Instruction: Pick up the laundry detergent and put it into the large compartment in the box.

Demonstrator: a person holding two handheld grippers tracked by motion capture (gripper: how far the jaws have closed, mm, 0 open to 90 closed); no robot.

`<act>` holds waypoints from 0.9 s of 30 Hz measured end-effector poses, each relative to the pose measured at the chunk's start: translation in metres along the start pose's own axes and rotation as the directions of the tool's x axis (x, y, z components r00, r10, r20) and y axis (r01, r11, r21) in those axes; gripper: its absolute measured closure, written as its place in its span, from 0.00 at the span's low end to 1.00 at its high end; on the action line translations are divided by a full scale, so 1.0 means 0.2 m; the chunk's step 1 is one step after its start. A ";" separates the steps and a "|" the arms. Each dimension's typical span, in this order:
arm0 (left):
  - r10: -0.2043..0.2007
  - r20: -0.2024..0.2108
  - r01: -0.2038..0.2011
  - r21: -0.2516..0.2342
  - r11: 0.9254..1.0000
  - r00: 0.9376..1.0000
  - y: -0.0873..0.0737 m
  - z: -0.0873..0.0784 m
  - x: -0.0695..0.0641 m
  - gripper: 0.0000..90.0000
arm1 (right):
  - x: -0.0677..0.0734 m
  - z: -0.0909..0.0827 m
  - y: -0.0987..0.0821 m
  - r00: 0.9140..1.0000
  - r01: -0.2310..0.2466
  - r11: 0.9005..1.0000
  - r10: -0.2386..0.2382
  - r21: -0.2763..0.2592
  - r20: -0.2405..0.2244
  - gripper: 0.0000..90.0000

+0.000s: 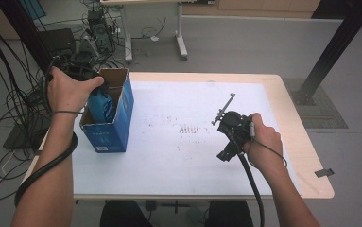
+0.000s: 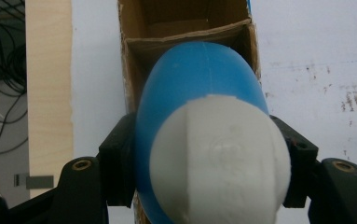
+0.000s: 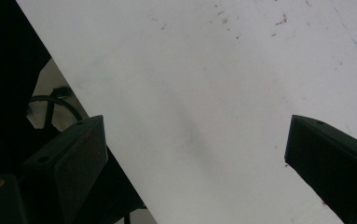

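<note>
A blue bottle (image 1: 102, 105) with a white cap (image 2: 218, 158) hangs, base first, in the open top of a blue cardboard box (image 1: 115, 127) at the table's left edge. My left gripper (image 1: 97, 91) is shut on the bottle, its black jaws pressing on both sides just behind the cap (image 2: 209, 154). In the left gripper view the bottle's blue body (image 2: 199, 88) points into the box's brown inside (image 2: 185, 28). My right gripper (image 1: 224, 154) hovers over the white sheet at the right, open, with nothing between its jaws (image 3: 197, 154).
A white sheet (image 1: 178, 156) covers the wooden table (image 1: 311, 156), with faint reddish marks (image 1: 188, 128) at its middle. Cables and equipment (image 1: 93, 28) lie on the floor beyond the far left corner. A black post (image 1: 330, 52) stands at the far right.
</note>
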State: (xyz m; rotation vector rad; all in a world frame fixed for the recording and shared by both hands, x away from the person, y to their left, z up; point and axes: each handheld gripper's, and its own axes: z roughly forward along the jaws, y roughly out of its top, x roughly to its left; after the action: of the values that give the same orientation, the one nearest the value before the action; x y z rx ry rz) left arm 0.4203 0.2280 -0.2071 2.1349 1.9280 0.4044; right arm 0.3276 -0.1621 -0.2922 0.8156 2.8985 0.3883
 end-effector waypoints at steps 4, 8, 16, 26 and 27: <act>-0.002 0.003 0.002 0.006 1.000 1.000 -0.01 0.03 0.00 0.42 | 0.00 0.00 0.00 1.000 -0.003 1.000 0.003 0.002 0.004 0.06; -0.006 0.002 0.006 0.005 1.000 1.000 -0.02 0.06 0.00 0.42 | 0.00 0.00 0.00 1.000 -0.004 1.000 0.004 0.003 0.005 0.06; -0.015 0.000 0.015 0.026 1.000 1.000 -0.05 0.14 0.00 0.42 | 0.00 0.00 0.00 1.000 -0.004 1.000 0.004 0.003 0.003 0.06; -0.033 -0.001 0.033 0.039 0.999 0.999 -0.08 0.22 0.00 0.42 | 0.00 0.00 0.00 1.000 -0.007 1.000 0.007 0.006 0.006 0.06; -0.033 -0.003 0.034 0.038 0.999 0.999 -0.08 0.22 0.00 0.42 | 0.00 0.00 0.00 1.000 -0.007 1.000 0.007 0.007 0.006 0.06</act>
State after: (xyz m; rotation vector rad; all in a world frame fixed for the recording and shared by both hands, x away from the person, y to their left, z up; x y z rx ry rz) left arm 0.4222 0.2308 -0.2544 2.1233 1.9855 0.3664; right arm 0.3271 -0.1617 -0.2923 0.8269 2.8936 0.3758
